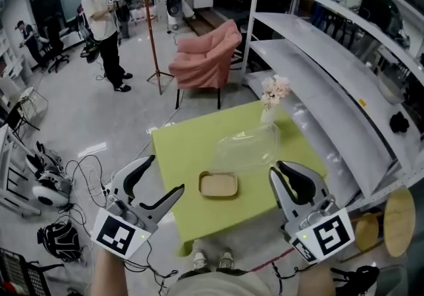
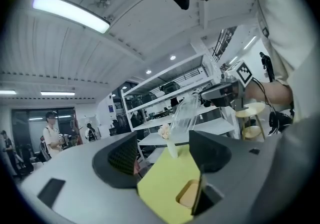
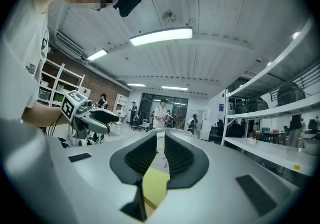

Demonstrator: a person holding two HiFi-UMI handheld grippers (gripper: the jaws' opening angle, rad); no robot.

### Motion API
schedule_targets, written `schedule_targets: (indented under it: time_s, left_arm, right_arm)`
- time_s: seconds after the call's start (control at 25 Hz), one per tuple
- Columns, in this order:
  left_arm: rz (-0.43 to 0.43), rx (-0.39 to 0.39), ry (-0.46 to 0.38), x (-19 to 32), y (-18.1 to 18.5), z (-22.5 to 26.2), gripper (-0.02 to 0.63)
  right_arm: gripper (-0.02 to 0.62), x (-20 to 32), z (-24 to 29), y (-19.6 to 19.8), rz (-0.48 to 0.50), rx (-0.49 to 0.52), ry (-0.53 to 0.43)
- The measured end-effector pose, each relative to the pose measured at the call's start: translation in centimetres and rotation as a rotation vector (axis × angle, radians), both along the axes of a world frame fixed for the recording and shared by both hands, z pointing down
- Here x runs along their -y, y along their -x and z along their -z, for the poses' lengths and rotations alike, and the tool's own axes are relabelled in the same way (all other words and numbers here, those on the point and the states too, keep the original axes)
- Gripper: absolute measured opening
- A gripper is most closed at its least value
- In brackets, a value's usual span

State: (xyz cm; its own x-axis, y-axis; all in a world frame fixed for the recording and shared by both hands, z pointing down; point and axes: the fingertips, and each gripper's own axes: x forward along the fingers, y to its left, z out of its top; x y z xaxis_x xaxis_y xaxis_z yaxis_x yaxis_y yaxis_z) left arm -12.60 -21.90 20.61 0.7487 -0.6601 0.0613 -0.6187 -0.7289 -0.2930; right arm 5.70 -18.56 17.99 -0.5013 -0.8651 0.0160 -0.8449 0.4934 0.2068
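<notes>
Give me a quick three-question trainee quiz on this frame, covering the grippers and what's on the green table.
1. True or false: the left gripper has its jaws apart with nothing between them.
2. Which thing on the green table lies nearest the two grippers? A. a red mug B. the shallow tan tray C. a blue plate
3. In a few words: how do the jaws of the right gripper stand?
Key: 1 true; 2 B; 3 close together, gripping nothing.
</notes>
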Motion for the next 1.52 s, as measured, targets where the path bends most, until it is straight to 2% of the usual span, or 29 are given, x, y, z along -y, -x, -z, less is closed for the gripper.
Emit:
schedule_targets:
  time_s: [0.32, 0.44, 0.52, 0.68, 0.88, 1.04, 1.2, 1.4, 1.52]
  left_arm:
    - [0.079, -0.048, 0.001, -2.2, 1.3, 2.0, 0.154]
    - [0.076, -0.054, -0.019, -2.7, 1.1, 2.1, 0.112]
    - [0.109, -0.06, -0.017, -2.8, 1.3, 1.9, 0.083]
    - [0.173, -0.124, 0.028, -2.8, 1.7, 0.7, 0.017]
    - [0.186, -0.067, 0.079, -2.3, 1.1, -2.6, 0.008]
    - [0.234, -0.044, 0.137, -1.9, 1.4, -4.5, 0.008]
    - [0.238, -0.034, 0.158, -2.0, 1.3, -6.4, 0.008]
    - [0.224, -0.082, 0.213, -1.5, 1.1, -8.1, 0.008]
    - [0.221, -0.081, 0.221, -1.5, 1.0, -8.3, 0.008]
  right_arm:
    - [0.055, -2.8, 2.8, 0.0, 0.027, 0.003, -0.066]
    - [0.055, -3.3, 2.0, 0.7, 0.057, 0.02, -0.04]
    - [0.055, -3.5, 1.2, 1.2, 0.074, 0.033, -0.019]
    - [0.055, -3.1, -1.4, 1.7, 0.085, 0.03, 0.033]
    - [0.055, -2.3, -5.8, 1.9, 0.091, 0.065, 0.128]
    - [0.054, -1.7, -9.4, 1.4, 0.058, 0.063, 0.206]
    - [0.052, -1.3, -12.2, 1.1, 0.043, 0.069, 0.277]
    - [0.052, -0.9, -13.4, 1.2, 0.047, 0.074, 0.307]
    - [0.052, -0.9, -13.1, 1.3, 0.055, 0.079, 0.305]
